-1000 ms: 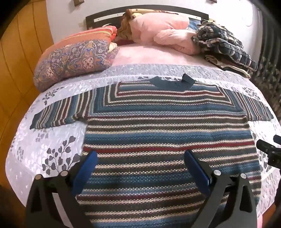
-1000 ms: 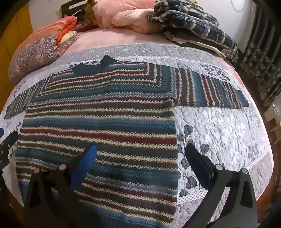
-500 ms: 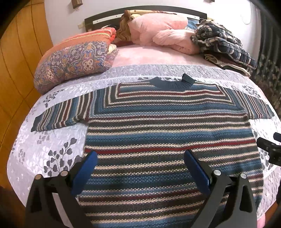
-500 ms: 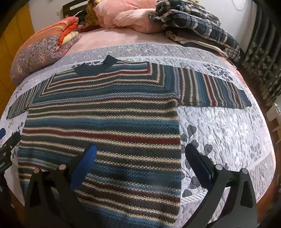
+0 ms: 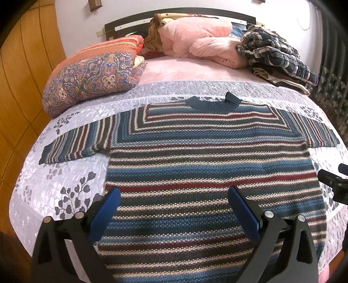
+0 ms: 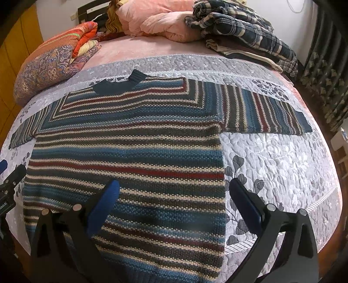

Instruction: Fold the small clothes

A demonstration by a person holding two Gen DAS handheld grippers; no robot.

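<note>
A striped knit sweater [image 5: 206,165] [image 6: 134,152] in blue, red, cream and grey lies flat on the grey leaf-print bedspread [image 5: 54,185] [image 6: 271,165], dark collar at the far side, both sleeves spread out sideways. My left gripper [image 5: 174,193] hovers open above the sweater's lower left part, nothing between its blue pads. My right gripper [image 6: 174,185] stands open over the sweater's lower right edge, also empty. In the left wrist view the right gripper's tip [image 5: 332,182] shows at the right edge. The left gripper's tip [image 6: 10,178] shows at the left edge of the right wrist view.
A patterned folded quilt [image 5: 93,74] lies at the back left. Pink bedding [image 5: 200,41] is piled against the dark headboard [image 5: 174,16]. Plaid clothes [image 5: 276,56] are heaped at the back right. A wooden wall panel [image 5: 21,87] is on the left, dark curtains [image 6: 326,65] on the right.
Both grippers have drawn back and risen slightly from the bed, so the sweater sits a little lower and farther in view. The sweater itself has not moved.
</note>
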